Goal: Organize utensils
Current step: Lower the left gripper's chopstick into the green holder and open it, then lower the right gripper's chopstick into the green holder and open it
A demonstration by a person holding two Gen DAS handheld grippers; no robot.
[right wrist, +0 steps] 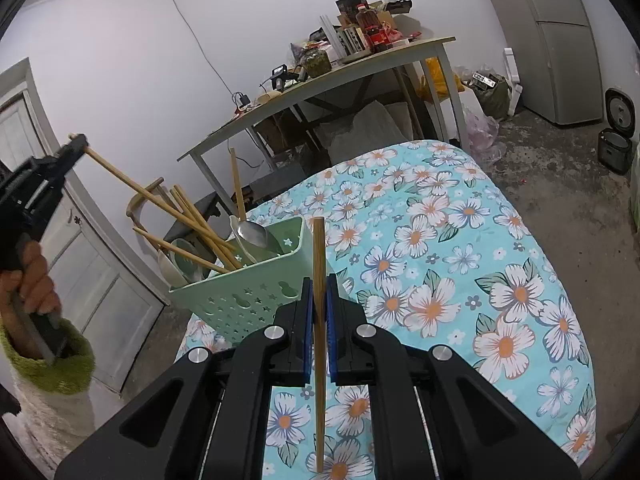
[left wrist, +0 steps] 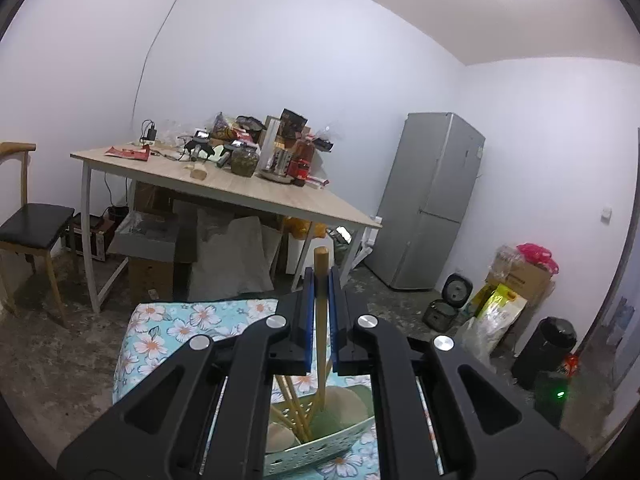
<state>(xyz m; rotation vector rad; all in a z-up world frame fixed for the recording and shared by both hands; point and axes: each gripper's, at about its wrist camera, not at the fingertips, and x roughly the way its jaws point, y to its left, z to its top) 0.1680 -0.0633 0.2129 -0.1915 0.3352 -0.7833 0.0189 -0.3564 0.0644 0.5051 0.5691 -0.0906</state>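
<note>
Chopsticks (right wrist: 204, 224) lean in the green basket (right wrist: 256, 300) near the floral table's (right wrist: 500, 280) left edge. Each claw pinches 1: the left gripper (left wrist: 321, 280) grips its chopstick (left wrist: 321, 260) near the top, the right gripper (right wrist: 319, 292) clamps its own (right wrist: 319, 240) mid-shaft. Lower each steeply, tip first, releasing only inside.

1. The chopstick (right wrist: 319, 320) between the right gripper's pads looks like matt, pale wood.
2. Just left of that gripper, the basket (right wrist: 240, 304) is smooth, pale green perforated plastic.
3. Inside it, a spoon (right wrist: 252, 234) shines, probably metal.
4. Beneath lies printed floral cloth (right wrist: 460, 280).
</note>
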